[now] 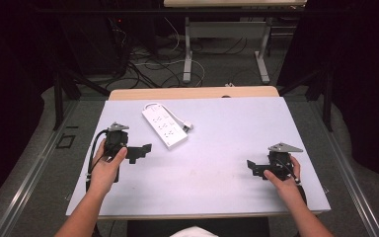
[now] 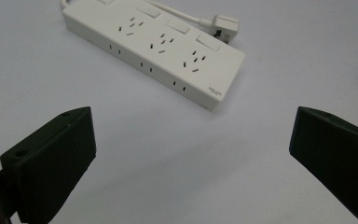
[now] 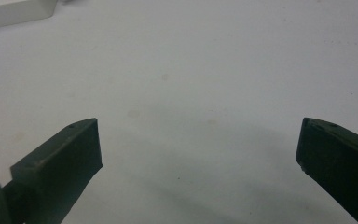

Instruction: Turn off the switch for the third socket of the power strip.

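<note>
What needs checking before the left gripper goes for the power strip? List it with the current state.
1. Left gripper jaws open: ok, wide apart with bare table between them.
2. Power strip in front of the left gripper: ok, lying flat ahead of the jaws, untouched.
3. Plug and cord free of the strip: ok, plug lies beside it, not inserted in a socket.
4. Right gripper out of the way: ok, open over bare table, apart from the strip.
5. Jaw opening wider than the strip: cannot tell.
</note>
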Action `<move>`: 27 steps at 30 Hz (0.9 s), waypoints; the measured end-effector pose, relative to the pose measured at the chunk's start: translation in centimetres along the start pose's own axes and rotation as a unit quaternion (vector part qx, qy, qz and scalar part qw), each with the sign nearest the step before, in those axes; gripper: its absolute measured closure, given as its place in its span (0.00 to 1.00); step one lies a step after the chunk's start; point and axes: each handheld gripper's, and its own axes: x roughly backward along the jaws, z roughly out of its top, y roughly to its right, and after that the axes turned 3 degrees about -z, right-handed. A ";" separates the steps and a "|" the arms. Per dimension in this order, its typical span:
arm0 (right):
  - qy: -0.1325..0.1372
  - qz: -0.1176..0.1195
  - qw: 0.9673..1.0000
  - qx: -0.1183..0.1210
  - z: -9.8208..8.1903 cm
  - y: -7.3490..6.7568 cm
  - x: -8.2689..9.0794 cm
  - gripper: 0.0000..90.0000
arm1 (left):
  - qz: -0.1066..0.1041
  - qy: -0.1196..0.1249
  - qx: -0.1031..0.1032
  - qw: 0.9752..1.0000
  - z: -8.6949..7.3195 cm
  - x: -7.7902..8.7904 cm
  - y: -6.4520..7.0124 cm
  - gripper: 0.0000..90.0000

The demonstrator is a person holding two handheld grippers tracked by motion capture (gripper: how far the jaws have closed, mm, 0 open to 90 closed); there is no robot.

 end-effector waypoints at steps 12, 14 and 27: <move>0.003 -0.001 1.000 0.002 0.0 0.0 0.0 0.00 | 0.014 0.009 0.016 1.000 -2.4 0.5 -1.8 0.00; 0.002 0.000 1.000 0.000 0.0 -0.1 0.0 0.00 | 0.018 0.010 0.022 1.000 -2.8 0.5 -2.1 0.01; -0.001 0.000 1.000 0.002 0.0 0.0 -0.1 0.00 | 0.037 0.012 0.052 0.998 -5.0 0.5 -4.2 0.01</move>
